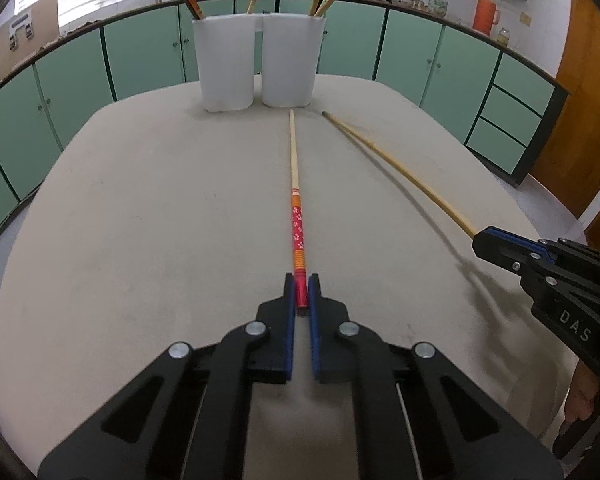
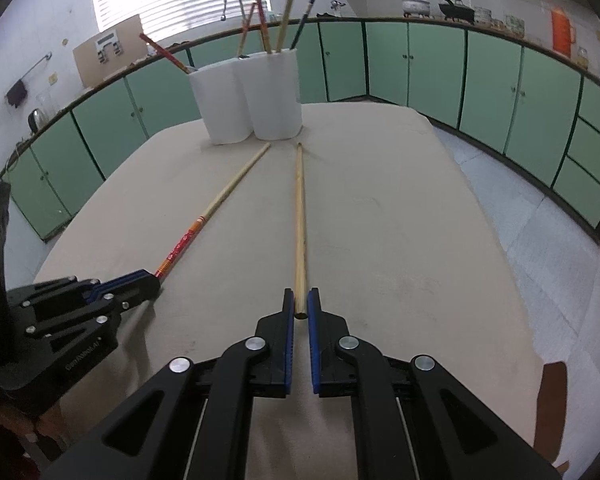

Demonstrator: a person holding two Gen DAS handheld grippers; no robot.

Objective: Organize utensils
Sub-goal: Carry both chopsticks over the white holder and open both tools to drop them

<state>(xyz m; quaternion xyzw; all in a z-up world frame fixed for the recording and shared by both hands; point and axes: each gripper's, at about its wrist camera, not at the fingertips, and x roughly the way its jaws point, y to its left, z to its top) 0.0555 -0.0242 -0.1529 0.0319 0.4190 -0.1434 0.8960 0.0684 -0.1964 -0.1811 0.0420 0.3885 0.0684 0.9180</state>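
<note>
Red lacquer with small white blossoms covers the thick end of the patterned chopstick (image 1: 294, 200), with orange bands at both ends of the red stretch, and the rest of it runs on as pale bare wood to a slim tip. It lies flat on the beige table (image 1: 140, 208), pointing toward the holders, its tip just short of them. The left gripper (image 1: 301, 294) has its blue-lined jaws pinched tight on the red butt end.

Beside it, well apart at the near end and closer at the far end, lies a plain bamboo chopstick (image 2: 299, 216), honey-coloured and unmarked along its whole length. The right gripper (image 2: 300, 306) is clamped narrow on its blunt end, and the stick's tip also stops just before the holders.

So two chopsticks are on the table, one in each gripper, and both still rest on the cloth.

At the far edge stand two white holders, the left holder (image 1: 225, 68) and the right holder (image 1: 290, 64), touching side by side. Sticking up out of them I count five chopsticks from the right wrist view: a dark red one leaning far left, a pale pinkish one, another red one, a plain bamboo one and a black one.

Green cabinets (image 2: 432, 64) run along the wall behind the table.
</note>
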